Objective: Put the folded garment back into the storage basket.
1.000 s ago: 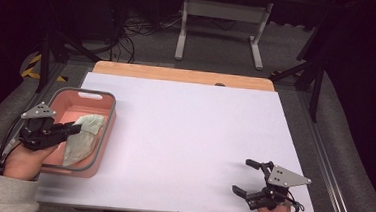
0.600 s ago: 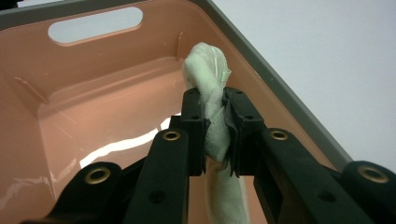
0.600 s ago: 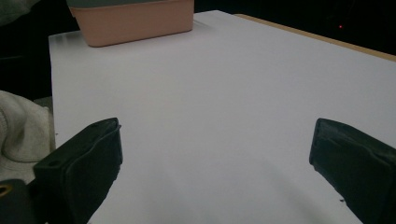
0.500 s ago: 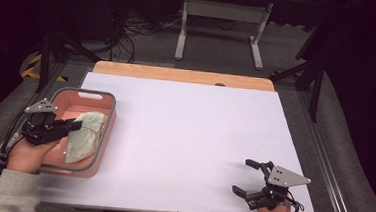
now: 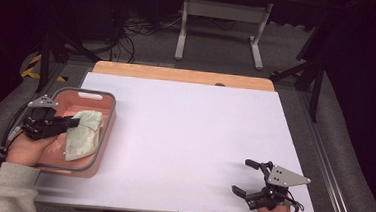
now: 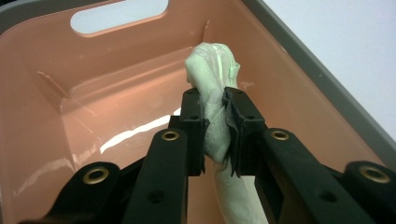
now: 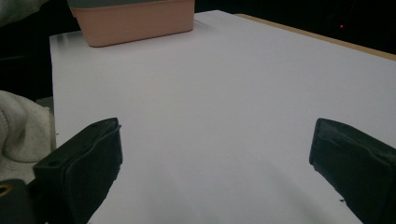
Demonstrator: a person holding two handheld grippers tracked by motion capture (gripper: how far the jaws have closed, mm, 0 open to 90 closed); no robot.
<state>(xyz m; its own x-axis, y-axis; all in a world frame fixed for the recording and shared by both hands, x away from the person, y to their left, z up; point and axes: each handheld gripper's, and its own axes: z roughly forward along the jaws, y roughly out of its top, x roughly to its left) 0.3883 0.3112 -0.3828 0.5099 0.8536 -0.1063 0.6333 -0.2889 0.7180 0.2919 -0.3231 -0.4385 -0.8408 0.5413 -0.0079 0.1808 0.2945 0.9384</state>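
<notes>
Left gripper view: left hand-held gripper clamped on pale green, crumpled cloth.

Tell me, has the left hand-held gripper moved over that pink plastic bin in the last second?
Yes. The left hand-held gripper, shut on the pale green cloth, slid slightly toward the pink plastic bin's far handle end.

Three cameras, one table
The high view looks down on the white table; both gripper views sit low, sharing the pink basket with it.
</notes>
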